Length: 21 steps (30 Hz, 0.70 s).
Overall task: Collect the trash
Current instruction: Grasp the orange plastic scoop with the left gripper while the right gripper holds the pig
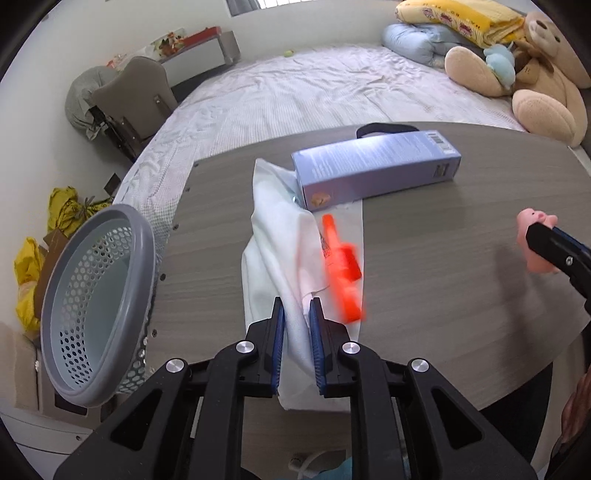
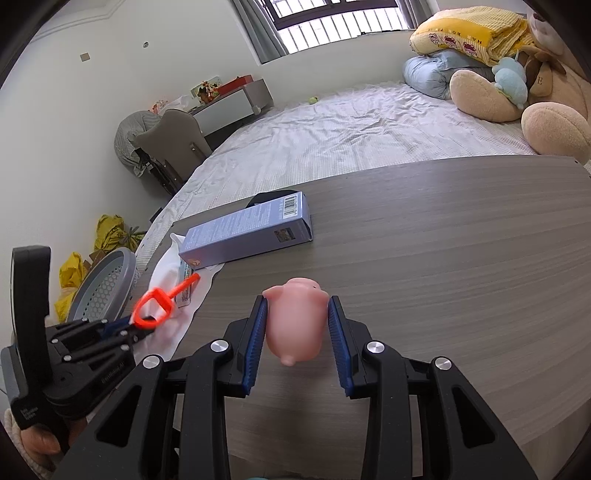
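Note:
My left gripper [image 1: 297, 310] is shut on the near end of a white plastic bag [image 1: 284, 243] that lies on the grey wood table [image 1: 443, 295]. A blurred orange plastic tool [image 1: 341, 266] sits on the bag just right of the fingers. A blue carton [image 1: 376, 168] lies on the bag's far end. My right gripper [image 2: 297, 314] is shut on a pink toy pig [image 2: 297, 319] above the table. The left gripper [image 2: 142, 326], the orange tool [image 2: 159, 302] and the carton [image 2: 251, 230] also show in the right wrist view.
A grey perforated bin [image 1: 96, 306] stands off the table's left edge. A bed [image 1: 295, 96] lies beyond the table, with a teddy bear [image 1: 532, 85] and bedding [image 1: 461, 18]. A chair [image 1: 136, 96] and yellow bags [image 1: 62, 206] are at the left.

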Tool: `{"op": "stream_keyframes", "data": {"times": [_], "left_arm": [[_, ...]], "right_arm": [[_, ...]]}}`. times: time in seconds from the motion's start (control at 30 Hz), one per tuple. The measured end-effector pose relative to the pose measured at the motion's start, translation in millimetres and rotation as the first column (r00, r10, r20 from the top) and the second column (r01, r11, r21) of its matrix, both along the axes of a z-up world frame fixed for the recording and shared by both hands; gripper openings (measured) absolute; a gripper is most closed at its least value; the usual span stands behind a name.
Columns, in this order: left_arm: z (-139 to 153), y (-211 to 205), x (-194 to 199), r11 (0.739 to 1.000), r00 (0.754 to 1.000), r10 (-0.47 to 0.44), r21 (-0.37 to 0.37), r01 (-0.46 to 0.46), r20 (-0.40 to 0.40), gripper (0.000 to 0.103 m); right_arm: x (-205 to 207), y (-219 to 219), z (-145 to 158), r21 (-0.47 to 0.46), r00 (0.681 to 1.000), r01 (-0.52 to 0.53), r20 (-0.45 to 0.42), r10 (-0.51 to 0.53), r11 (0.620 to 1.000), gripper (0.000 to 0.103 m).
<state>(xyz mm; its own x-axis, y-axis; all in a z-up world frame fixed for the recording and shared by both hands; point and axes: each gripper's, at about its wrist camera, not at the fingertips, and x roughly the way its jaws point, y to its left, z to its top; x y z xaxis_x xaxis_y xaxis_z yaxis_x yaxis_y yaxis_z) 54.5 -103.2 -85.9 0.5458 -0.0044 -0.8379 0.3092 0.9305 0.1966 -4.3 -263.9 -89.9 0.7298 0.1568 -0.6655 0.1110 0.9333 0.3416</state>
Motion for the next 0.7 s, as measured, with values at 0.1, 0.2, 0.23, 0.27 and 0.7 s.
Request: {"op": "stream_keyframes", "data": {"times": [0.1, 0.2, 0.23, 0.27, 0.7], "left_arm": [[-1, 7, 2, 1.000, 1.000, 0.022, 0.002, -0.022, -0.008, 0.017], [1, 18, 5, 0.998, 0.998, 0.058, -0.005, -0.058, -0.010, 0.022], [1, 22, 6, 0.998, 0.998, 0.066, -0.006, -0.066, -0.011, 0.024], [1, 24, 6, 0.997, 0.997, 0.071, -0.006, -0.071, -0.011, 0.025], [23, 38, -7, 0.994, 0.995, 0.091, -0.057, -0.089, 0.037, 0.067]], "right_arm": [[-1, 0, 1, -0.001, 1.000, 0.001, 0.002, -0.001, 1.000, 0.033], [-1, 0, 1, -0.002, 1.000, 0.001, 0.003, -0.001, 1.000, 0.033], [-1, 1, 2, -0.003, 1.000, 0.001, 0.003, -0.001, 1.000, 0.033], [-1, 1, 2, -0.003, 1.000, 0.000, 0.004, 0.000, 1.000, 0.033], [-5, 4, 8, -0.005, 1.000, -0.010, 0.021, 0.010, 1.000, 0.033]]}}
